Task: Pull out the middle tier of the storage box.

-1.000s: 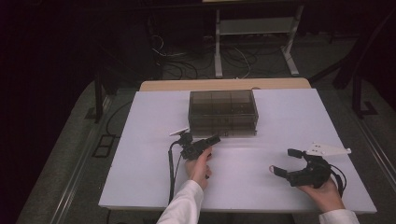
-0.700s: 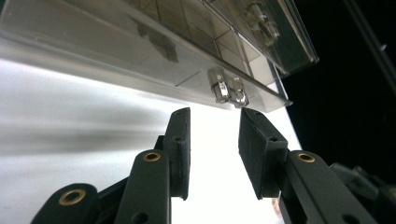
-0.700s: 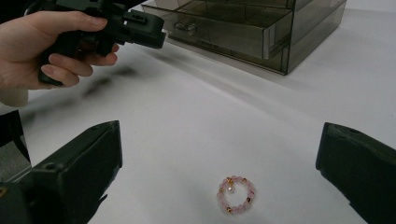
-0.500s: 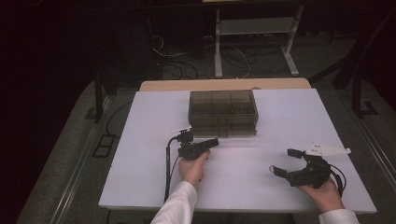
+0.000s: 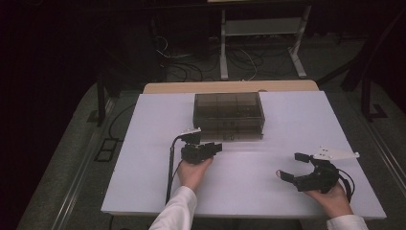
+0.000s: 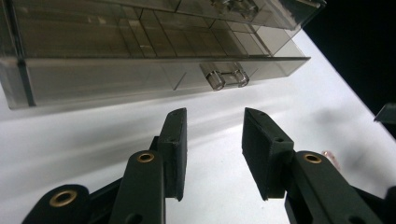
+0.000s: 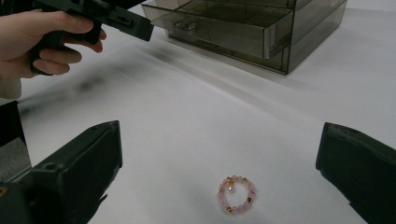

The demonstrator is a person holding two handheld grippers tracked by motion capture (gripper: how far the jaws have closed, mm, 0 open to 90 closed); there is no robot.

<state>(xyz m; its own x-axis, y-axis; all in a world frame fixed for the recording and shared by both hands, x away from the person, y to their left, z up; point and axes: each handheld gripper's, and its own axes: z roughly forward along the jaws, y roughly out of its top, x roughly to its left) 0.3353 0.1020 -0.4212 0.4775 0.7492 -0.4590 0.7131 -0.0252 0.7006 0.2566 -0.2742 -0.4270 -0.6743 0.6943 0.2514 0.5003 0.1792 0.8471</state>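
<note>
A smoky clear drawer box (image 5: 229,115) stands at the back middle of the white table (image 5: 143,143). Its lower drawer (image 6: 140,77) sticks out a little, with a small clear handle (image 6: 223,78). My left gripper (image 5: 218,147) hovers just in front of that handle. Its jaws (image 6: 215,116) have just been opening, with nothing between them. My right gripper (image 5: 291,166) rests wide open at the right. A pink bead bracelet (image 7: 220,196) lies on the table between and just ahead of its open jaws (image 7: 219,140), touching neither.
The box (image 7: 261,28) shows in the right gripper view at the back, with the hand (image 7: 42,37) that holds the left gripper at top left. Black cables trail from both grippers. Dark floor, cables and a white frame lie beyond the table's far edge.
My left gripper has lifted a little in front of the box and its hand has shifted slightly left. The right gripper has not moved.
</note>
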